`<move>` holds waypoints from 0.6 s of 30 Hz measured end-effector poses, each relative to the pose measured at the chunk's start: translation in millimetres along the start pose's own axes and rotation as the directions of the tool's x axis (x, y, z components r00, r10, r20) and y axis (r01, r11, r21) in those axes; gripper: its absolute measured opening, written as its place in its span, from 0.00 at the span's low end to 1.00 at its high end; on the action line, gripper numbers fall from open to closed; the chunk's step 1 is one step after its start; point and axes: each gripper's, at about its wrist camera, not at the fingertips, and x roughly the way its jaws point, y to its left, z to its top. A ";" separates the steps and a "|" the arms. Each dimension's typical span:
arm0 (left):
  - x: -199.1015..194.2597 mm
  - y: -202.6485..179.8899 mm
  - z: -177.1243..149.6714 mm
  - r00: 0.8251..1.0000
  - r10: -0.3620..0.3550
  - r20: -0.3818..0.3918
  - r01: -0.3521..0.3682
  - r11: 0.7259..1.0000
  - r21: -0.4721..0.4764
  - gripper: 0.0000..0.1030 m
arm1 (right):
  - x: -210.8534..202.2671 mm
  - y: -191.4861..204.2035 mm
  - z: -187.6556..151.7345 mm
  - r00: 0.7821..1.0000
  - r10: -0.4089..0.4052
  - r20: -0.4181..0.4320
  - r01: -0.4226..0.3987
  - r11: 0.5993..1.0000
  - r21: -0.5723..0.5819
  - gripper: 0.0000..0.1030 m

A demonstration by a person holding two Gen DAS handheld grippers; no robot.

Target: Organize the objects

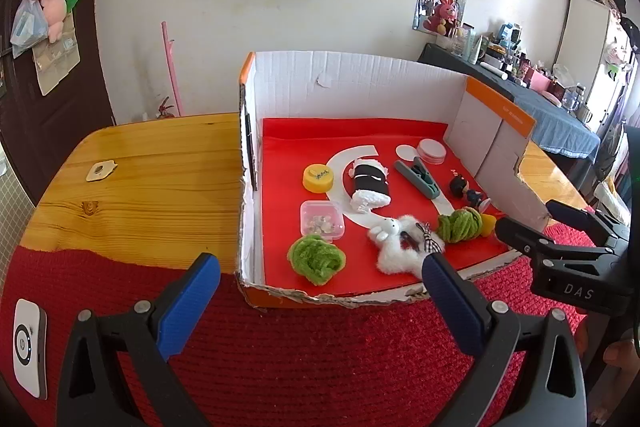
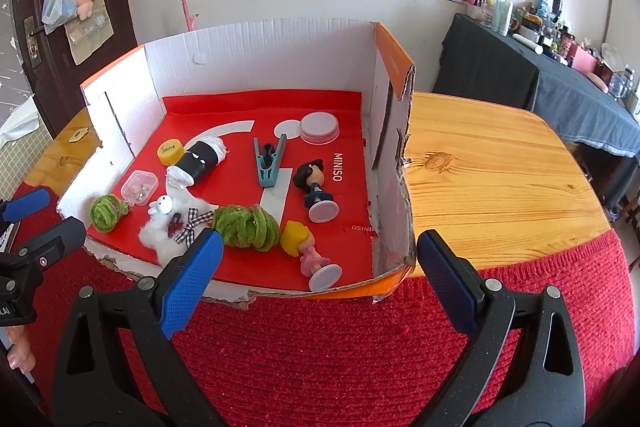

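**Both grippers hang open before a box full of small things**

From the left wrist camera, the left gripper [image 1: 320, 275] hovers over the red knitted mat [image 1: 300, 347] with its blue-padded fingers spread wide and nothing between them. Just ahead sits the cut-down cardboard box [image 1: 360, 83] on the wooden table [image 1: 152, 171]. Inside lie a yellow cap [image 1: 318, 177], a clear plastic case [image 1: 322, 221], two green yarn bundles [image 1: 316, 258], a white plush rabbit [image 1: 396, 241] and a grey clip [image 1: 418, 177]. The right gripper [image 1: 532, 223] shows at the box's right front corner.

From the right wrist camera, the right gripper [image 2: 318, 267] is likewise spread apart and empty, near the box's front edge. A blonde doll [image 2: 306, 247] lies on its side closest to it, a dark-haired doll [image 2: 314, 187] just behind, both inside the box.
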 end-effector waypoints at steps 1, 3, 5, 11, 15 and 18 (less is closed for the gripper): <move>-0.4 -0.5 -0.2 1.000 0.000 0.001 0.000 1.000 0.001 1.00 | 0.1 -0.1 0.2 1.000 -0.001 -0.001 0.001 1.000 0.000 0.96; -1.0 -0.5 -0.3 1.000 -0.004 0.002 0.004 1.000 0.000 1.00 | -0.2 -0.5 0.3 1.000 0.000 -0.002 0.000 1.000 0.001 0.96; -1.3 -0.9 -0.2 1.000 -0.003 0.002 0.003 1.000 -0.001 1.00 | -0.5 -1.0 0.4 1.000 0.001 -0.002 -0.001 1.000 0.003 0.96; -1.0 -0.8 -0.1 1.000 -0.004 0.001 0.004 1.000 -0.001 1.00 | 0.0 -1.5 0.6 1.000 0.001 -0.004 -0.001 1.000 0.003 0.96; -2.7 -1.5 -0.2 1.000 -0.002 0.003 0.002 1.000 -0.001 1.00 | 0.0 -2.0 0.8 1.000 0.002 -0.005 -0.002 1.000 0.005 0.96; -4.4 -2.2 -0.4 1.000 -0.003 0.004 0.003 1.000 -0.002 1.00 | -1.1 -2.0 0.9 1.000 0.004 -0.003 -0.004 1.000 0.007 0.96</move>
